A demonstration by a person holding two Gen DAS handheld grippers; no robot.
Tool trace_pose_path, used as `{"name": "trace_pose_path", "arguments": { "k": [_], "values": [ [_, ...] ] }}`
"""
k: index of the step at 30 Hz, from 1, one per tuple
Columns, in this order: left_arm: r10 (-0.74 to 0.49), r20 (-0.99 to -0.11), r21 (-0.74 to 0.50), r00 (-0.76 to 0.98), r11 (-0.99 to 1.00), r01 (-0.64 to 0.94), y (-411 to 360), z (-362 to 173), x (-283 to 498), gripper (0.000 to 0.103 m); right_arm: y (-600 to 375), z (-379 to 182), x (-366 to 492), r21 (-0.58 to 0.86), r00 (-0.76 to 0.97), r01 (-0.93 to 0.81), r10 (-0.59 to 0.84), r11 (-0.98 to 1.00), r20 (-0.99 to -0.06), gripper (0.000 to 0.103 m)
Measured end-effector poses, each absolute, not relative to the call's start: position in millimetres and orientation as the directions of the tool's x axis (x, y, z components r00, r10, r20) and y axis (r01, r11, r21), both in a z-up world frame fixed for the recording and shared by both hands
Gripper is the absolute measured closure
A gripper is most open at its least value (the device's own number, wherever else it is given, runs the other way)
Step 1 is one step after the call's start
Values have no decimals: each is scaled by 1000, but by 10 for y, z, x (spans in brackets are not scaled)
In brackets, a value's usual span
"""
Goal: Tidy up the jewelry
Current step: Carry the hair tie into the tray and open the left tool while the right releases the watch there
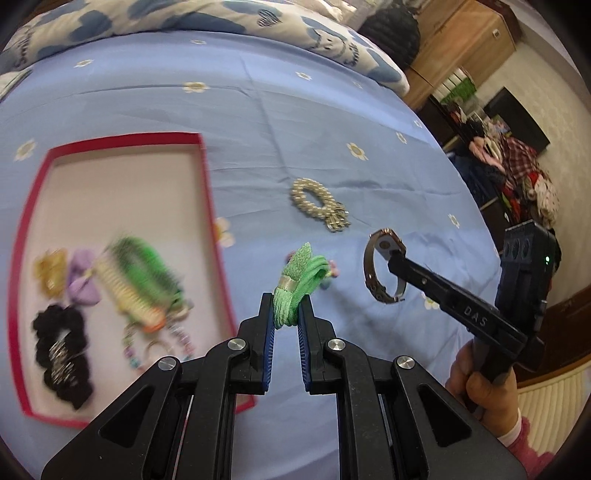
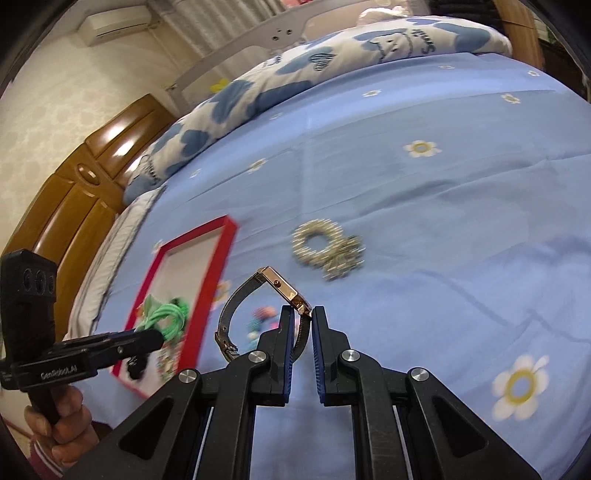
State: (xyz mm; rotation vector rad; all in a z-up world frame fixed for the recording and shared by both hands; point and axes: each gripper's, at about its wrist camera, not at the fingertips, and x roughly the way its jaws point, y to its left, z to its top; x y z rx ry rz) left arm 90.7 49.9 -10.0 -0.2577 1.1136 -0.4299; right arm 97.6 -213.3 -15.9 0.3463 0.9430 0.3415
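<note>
My left gripper (image 1: 286, 309) is shut on a green hair tie with a bow (image 1: 301, 280), lifted above the blue bedsheet; the right wrist view shows this green hair tie (image 2: 166, 318) at the left. My right gripper (image 2: 303, 318) is shut on the strap of a gold wristwatch (image 2: 280, 286), also in the air; the left wrist view catches the wristwatch (image 1: 384, 266) to the right. A red-rimmed box (image 1: 201, 192) lies at the left with scrunchies, a purple bow and a green spiral tie inside. A pearl bracelet (image 1: 317, 203) rests on the sheet beyond both grippers.
A small colourful trinket (image 1: 330, 273) lies on the sheet beneath the held items. A folded blue-and-white quilt (image 1: 184, 22) lies along the bed's far edge. A wooden headboard (image 2: 81, 177) stands left of the bed. A person's hand (image 1: 480, 384) holds the right gripper's handle.
</note>
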Motion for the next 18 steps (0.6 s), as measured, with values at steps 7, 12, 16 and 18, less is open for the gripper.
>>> {"name": "trace_pose_path", "arguments": {
  "k": [7, 12, 16, 18],
  "values": [
    [-438, -804, -420, 401, 897, 138, 843, -117, 739, 93, -1757, -140, 835, 453, 513, -183, 478, 873, -713, 94],
    [-424, -805, -424, 414, 900, 98, 1105, -156, 631, 93, -1507, -107, 755, 452, 493, -225, 501, 863, -711, 94],
    [-409, -806, -426, 427, 903, 60, 1292, -177, 570, 93, -1316, -119, 723, 453, 472, -253, 518, 855, -713, 94],
    [-400, -806, -428, 436, 903, 38, 1398, -188, 555, 93, -1221, -130, 717, 451, 461, -266, 523, 852, -717, 94]
  ]
}}
